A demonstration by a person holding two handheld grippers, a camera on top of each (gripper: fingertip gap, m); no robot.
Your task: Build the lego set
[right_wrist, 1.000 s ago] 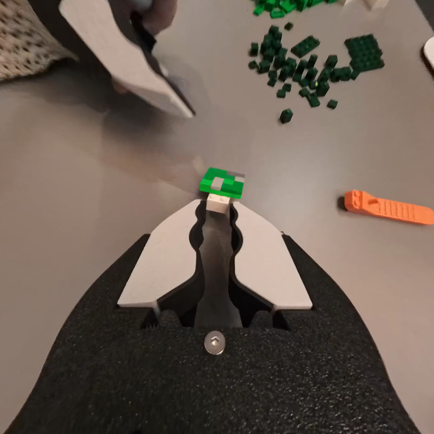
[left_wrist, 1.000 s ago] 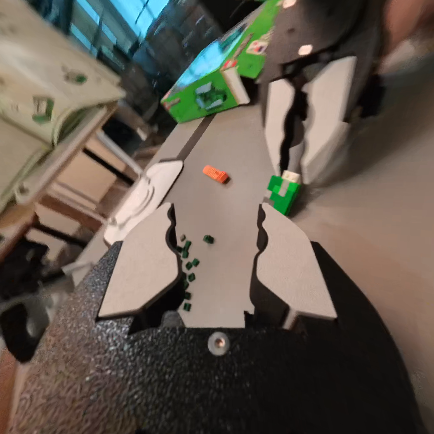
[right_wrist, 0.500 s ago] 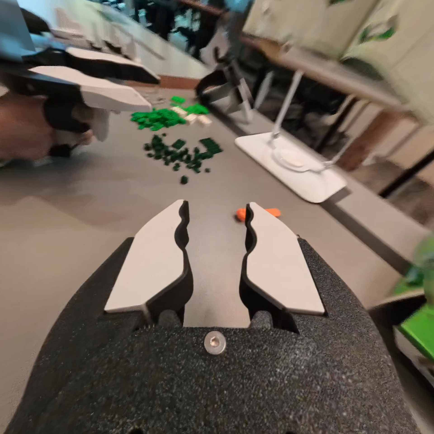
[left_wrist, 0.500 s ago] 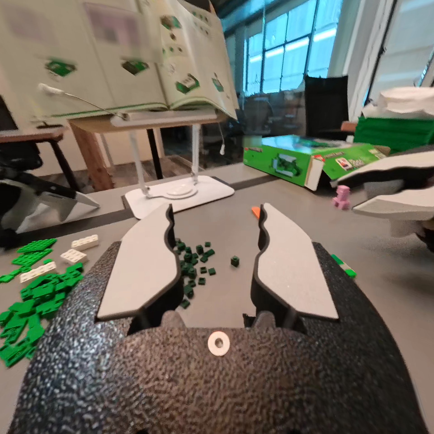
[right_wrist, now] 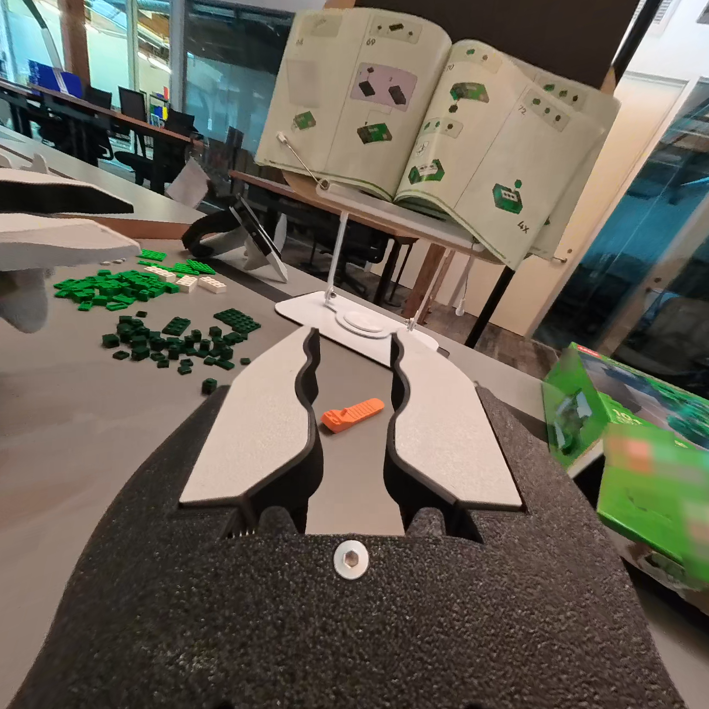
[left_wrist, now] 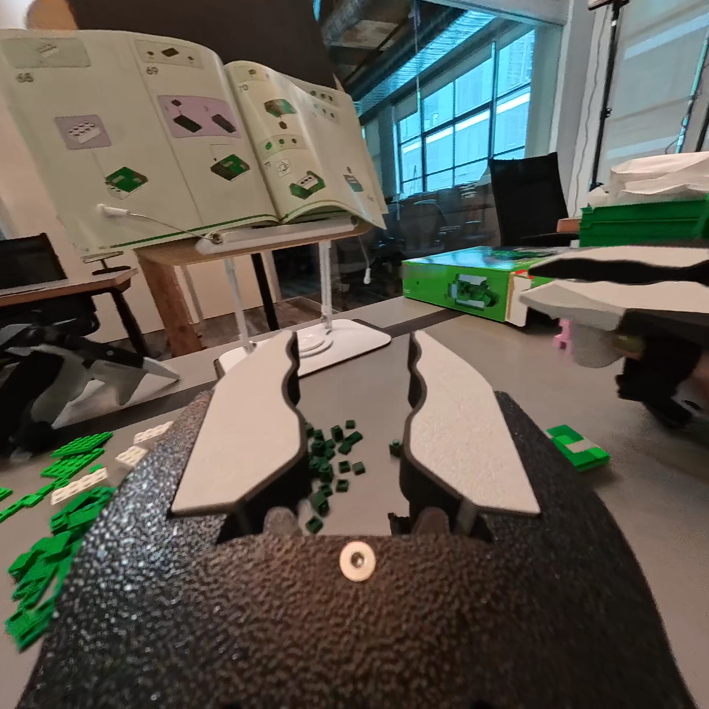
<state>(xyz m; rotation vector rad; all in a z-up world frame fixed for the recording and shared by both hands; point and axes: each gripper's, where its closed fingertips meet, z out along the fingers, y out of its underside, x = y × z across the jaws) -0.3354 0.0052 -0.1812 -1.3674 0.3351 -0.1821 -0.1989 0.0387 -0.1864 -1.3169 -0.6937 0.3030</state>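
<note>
My left gripper (left_wrist: 351,339) is open and empty, raised over a scatter of small dark green pieces (left_wrist: 333,456) on the grey table. My right gripper (right_wrist: 353,337) is open and empty above an orange brick separator (right_wrist: 351,415). The small green, grey and white assembly (left_wrist: 577,452) lies on the table to the right of my left gripper, free of both grippers. The right gripper also shows at the right of the left wrist view (left_wrist: 621,282). The left gripper shows at the left edge of the right wrist view (right_wrist: 57,230). The open instruction book (right_wrist: 429,126) rests on a stand.
Piles of bright green plates (right_wrist: 111,287), white bricks (right_wrist: 199,282) and dark green pieces (right_wrist: 172,345) lie at the left. The stand's white base (right_wrist: 345,318) is ahead. A green set box (left_wrist: 460,287) lies at the right, with a small pink figure (left_wrist: 564,339) near it.
My right gripper let go of the small assembly, opened and lifted away. Both grippers tilted up from looking down at the table to facing the instruction book.
</note>
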